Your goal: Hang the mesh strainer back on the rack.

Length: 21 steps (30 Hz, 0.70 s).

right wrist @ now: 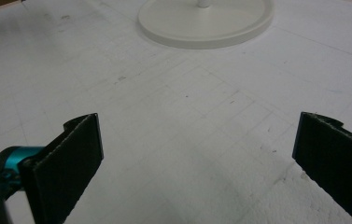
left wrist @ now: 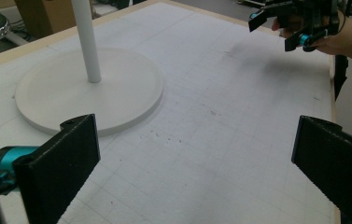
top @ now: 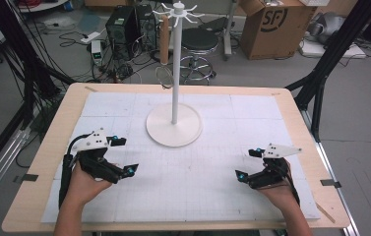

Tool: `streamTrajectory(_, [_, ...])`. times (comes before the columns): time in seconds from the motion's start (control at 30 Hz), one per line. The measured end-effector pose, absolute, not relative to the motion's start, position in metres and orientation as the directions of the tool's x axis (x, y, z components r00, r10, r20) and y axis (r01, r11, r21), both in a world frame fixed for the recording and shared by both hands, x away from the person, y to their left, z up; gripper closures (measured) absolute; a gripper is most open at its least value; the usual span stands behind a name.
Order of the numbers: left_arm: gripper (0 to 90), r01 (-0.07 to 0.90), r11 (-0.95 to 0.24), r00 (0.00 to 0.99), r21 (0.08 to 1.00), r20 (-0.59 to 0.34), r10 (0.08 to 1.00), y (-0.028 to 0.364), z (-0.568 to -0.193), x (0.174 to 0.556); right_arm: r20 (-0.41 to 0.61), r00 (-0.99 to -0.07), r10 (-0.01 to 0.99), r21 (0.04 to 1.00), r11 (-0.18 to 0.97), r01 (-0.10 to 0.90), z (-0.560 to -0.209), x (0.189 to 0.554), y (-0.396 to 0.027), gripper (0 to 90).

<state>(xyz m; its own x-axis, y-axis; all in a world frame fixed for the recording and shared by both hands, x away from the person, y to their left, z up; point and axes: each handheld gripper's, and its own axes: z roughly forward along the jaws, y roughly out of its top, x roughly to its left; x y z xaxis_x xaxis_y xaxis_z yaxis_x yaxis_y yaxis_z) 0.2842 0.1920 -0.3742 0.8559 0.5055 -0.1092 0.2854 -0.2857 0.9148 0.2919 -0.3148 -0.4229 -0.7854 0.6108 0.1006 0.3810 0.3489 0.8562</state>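
Two wide-open tools, left tool (top: pixel 124 156) and right tool (top: pixel 248 163), flank one stand (top: pixel 174 125).

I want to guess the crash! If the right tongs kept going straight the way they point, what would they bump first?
Probably the round base of the white stand. The open right tongs point across bare mat toward it, though depth is hard to judge.

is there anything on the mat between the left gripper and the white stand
Nothing visible. The left gripper is open, and only bare white mat lies between it and the stand's round base.
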Motion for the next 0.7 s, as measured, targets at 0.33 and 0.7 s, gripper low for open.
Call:
streamTrajectory(0.33, [1.6,0.304,-0.290,0.854,0.908,-0.124,0.506,0.1926,-0.3803,0.2867,0.102,-0.784,0.612,0.855,0.349,0.383,-0.4231,0.2920,-0.3146,0.6])
streamTrajectory(0.7, [1.6,0.318,-0.288,0.850,0.903,-0.137,0.509,0.1925,-0.3843,0.2886,0.093,-0.788,0.608,0.856,0.355,0.375,-0.4230,0.2916,-0.3134,0.6])
